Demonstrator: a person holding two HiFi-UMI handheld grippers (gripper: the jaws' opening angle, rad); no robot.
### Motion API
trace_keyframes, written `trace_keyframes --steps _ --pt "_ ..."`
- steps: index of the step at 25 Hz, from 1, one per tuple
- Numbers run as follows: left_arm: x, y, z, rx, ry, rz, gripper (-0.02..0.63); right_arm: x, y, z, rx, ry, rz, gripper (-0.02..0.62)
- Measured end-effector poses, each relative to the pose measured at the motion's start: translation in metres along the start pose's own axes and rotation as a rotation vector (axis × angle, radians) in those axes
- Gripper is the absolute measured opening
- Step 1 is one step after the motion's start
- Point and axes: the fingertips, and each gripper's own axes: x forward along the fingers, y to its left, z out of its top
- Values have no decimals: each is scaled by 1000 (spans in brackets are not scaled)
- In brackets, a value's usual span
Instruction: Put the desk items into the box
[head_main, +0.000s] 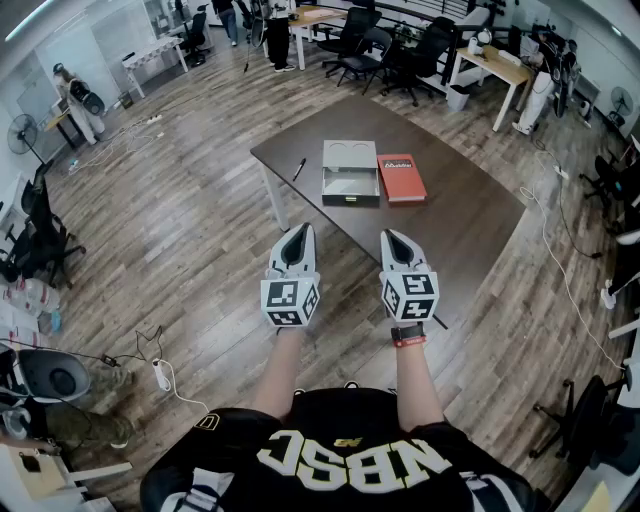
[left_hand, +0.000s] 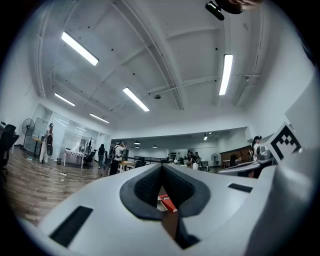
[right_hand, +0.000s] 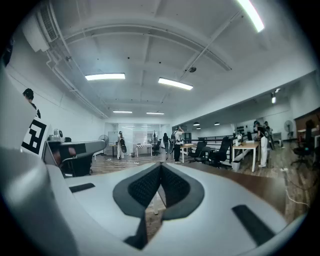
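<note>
Left gripper and right gripper are held closed on nothing, well short of the red book laid flat on the table beside the box, probably stiff, lightish, best grabbed by a long edge.

Open-plan office: desks, swivel chairs.

Wood-plank floor, office chairs, desks, ceiling strip lights
</note>
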Motion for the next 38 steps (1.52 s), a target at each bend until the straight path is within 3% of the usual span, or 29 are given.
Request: trace_keyframes --steps 8,13,18,27,38 --pt "19 -34 -25 -1 34 -1 15 1 -20 -7 26 -36 39 8" --pt "31 -33 -47 -23 89 23 15 12 -14 -15 49 -11 83 8" --pt "48 -35 -55 -32 85 2 15 30 -16 -18 44 -7 94 8" --pt "147 21 -77 -47 80 -42 15 134 -42 -12 19 -1 76 8" --pt "288 134 -73 -40 72 -81 17 308 -48 29 3 -6 65 8"
